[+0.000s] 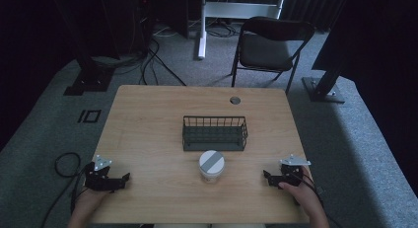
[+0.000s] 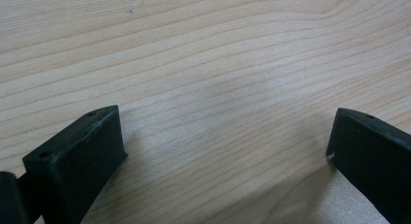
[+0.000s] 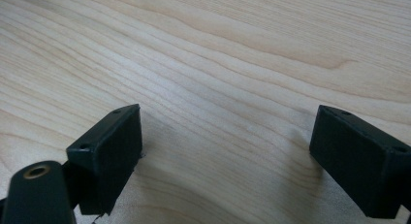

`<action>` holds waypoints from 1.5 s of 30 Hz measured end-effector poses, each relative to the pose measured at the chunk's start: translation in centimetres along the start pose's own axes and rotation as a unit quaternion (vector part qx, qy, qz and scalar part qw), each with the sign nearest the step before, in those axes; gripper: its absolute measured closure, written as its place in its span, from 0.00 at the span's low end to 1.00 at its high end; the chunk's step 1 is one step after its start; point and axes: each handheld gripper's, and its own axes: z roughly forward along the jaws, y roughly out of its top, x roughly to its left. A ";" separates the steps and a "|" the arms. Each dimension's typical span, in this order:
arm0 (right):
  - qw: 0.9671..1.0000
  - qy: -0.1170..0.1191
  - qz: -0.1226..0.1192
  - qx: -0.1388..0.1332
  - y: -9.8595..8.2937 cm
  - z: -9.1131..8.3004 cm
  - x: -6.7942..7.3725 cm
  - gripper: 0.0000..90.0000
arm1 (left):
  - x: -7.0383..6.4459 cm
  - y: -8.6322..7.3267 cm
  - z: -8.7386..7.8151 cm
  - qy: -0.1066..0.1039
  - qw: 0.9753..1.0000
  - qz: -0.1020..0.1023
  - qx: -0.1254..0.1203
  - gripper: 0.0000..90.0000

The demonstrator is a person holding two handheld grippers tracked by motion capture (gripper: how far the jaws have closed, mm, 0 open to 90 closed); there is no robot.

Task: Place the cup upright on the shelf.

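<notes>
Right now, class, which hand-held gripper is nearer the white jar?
Right, though narrowly. The right hand-held gripper sits right of the white jar; the left hand-held gripper sits farther off, to its left.

A light wooden bench (image 1: 148, 119) is set on grey carpet (image 1: 355, 134). Beyond its far edge a black folding chair (image 1: 268, 48) is placed, with a white frame leg (image 1: 201, 25) to its left. Black cables (image 1: 153, 60) are strewn over the floor. The surroundings are kept dark, with black stand bases (image 1: 323, 90) at both sides.
</notes>
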 end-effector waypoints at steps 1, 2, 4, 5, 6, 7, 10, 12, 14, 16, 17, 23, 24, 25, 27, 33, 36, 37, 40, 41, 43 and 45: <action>1.000 0.000 0.000 0.000 0.0 0.0 0.0 0.12 | 0.0 0.0 0.0 0.000 1.000 0.000 0.000 0.00; 1.000 0.000 0.000 0.000 0.0 0.0 0.0 0.12 | 0.0 0.0 0.0 0.000 1.000 0.000 0.000 0.00; 1.000 0.000 0.000 0.000 0.0 0.0 0.0 0.12 | 0.0 0.0 0.0 0.000 1.000 0.000 0.000 0.00; 1.000 0.000 0.000 0.000 0.0 0.0 0.0 0.12 | 0.0 0.0 0.0 0.000 1.000 0.000 0.000 0.00; 1.000 0.000 0.000 0.000 0.0 0.0 0.0 0.12 | 0.0 0.0 0.0 0.000 1.000 0.000 0.000 0.00; 1.000 0.000 0.000 0.000 0.0 0.0 0.0 0.12 | 0.0 0.0 0.0 0.000 1.000 0.000 0.000 0.00; 1.000 0.000 0.000 0.000 0.0 0.0 0.0 0.12 | 0.0 0.0 0.0 0.000 1.000 0.000 0.000 0.00; 1.000 0.000 -0.001 0.000 0.0 0.0 0.0 0.12 | 0.0 0.0 0.0 0.000 1.000 0.000 0.000 0.00; 1.000 0.000 -0.001 -0.001 0.0 0.0 0.0 0.12 | 0.0 0.0 0.0 0.000 1.000 0.000 0.000 0.00; 1.000 0.001 -0.003 -0.001 0.0 0.0 0.0 0.13 | 0.0 0.0 0.0 0.000 1.000 0.000 0.000 0.00; 1.000 0.001 -0.003 -0.001 0.0 0.0 0.0 0.13 | 0.0 0.0 0.0 0.000 1.000 0.000 0.000 0.00; 1.000 0.002 -0.005 -0.001 -0.1 -0.1 0.1 0.13 | 0.0 0.0 0.0 0.000 1.000 0.000 0.000 0.00; 1.000 0.002 -0.005 -0.002 -0.1 -0.1 0.1 0.13 | 0.0 0.0 0.0 0.000 1.000 0.000 0.000 0.00; 1.000 0.002 -0.005 -0.003 -0.1 -0.1 0.2 0.14 | 0.0 0.0 0.0 0.000 1.000 0.000 0.000 0.00; 1.000 0.001 -0.004 -0.003 -0.1 -0.1 0.2 0.14 | 0.0 0.0 0.0 0.000 1.000 0.000 0.000 0.00; 1.000 0.015 -0.016 -0.010 -0.2 -0.3 0.8 0.14 | 0.0 0.0 0.0 0.000 1.000 0.000 0.000 0.00; 0.999 0.024 -0.029 -0.009 -0.2 -0.2 1.2 0.14 | 0.0 0.0 0.0 0.000 1.000 0.000 0.000 0.00; 0.999 0.027 -0.031 -0.009 -0.1 -0.2 1.3 0.14 | 0.0 0.0 0.0 0.000 1.000 0.000 0.000 0.00; 0.999 0.031 -0.030 -0.013 0.0 -0.2 1.6 0.14 | 0.0 0.0 0.0 0.000 1.000 0.000 0.000 0.00; 0.999 0.034 -0.029 -0.015 0.1 -0.2 1.7 0.14 | 0.0 0.0 0.0 0.000 1.000 0.000 0.000 0.00; 0.999 0.038 -0.028 -0.020 0.2 -0.3 1.9 0.14 | 0.0 0.0 0.0 0.000 1.000 0.000 0.000 0.00; 0.998 0.045 -0.026 -0.023 0.4 -0.3 2.0 0.14 | 0.0 0.0 0.0 0.000 1.000 0.000 0.000 0.00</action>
